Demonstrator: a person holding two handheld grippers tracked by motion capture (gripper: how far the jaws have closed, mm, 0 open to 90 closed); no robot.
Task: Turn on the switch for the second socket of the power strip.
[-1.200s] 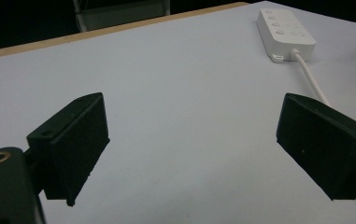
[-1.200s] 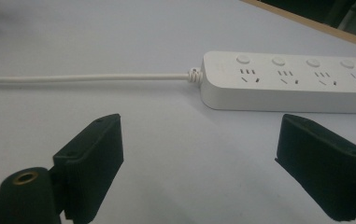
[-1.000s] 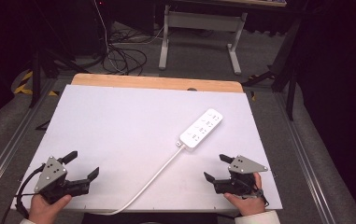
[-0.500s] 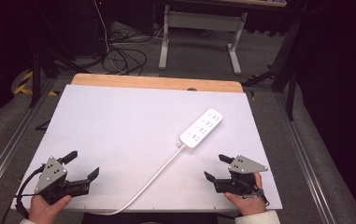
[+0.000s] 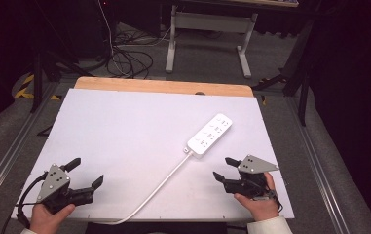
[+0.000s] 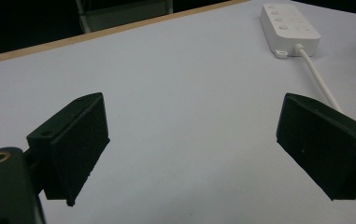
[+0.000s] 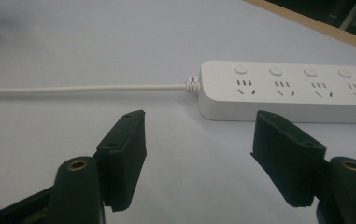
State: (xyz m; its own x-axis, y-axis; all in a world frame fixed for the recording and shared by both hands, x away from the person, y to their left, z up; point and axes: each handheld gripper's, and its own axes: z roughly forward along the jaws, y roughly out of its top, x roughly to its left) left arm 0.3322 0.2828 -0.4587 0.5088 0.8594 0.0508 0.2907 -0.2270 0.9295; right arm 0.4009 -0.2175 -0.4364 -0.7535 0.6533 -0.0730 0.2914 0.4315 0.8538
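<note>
The white power strip (image 5: pixel 210 135) lies flat on the counter (image 5: pixel 124 126), right of the middle and angled so its far end points toward the far right corner. Its 4 sockets and 4 buttons face up, which leaves its long sides free for a grip from either flank. Its white cord (image 5: pixel 158 187) leaves the near end and runs diagonally to the near edge, where it drops off the counter; that slack line probably sets how far the strip can be shifted away before it tugs.

The right gripper (image 5: pixel 224 169) rests by the near right corner, aimed at the strip's near end, just short of it and not touching. Its fingers (image 7: pixel 124 154) have just been closing somewhat, yet they stand apart with nothing between them but bare counter; in the right gripper view the strip sits beyond the tips. The left gripper (image 5: pixel 86 171) sits by the near left corner, well apart from the strip, its fingers (image 6: pixel 70 140) spread wide and empty, likely parked until needed.

Open room is generous: the whole left half and the far band up to the wooden far edge (image 5: pixel 163 87) are bare. The tighter side is the right edge, near the strip's far end, so a push that way risks overhang.
</note>
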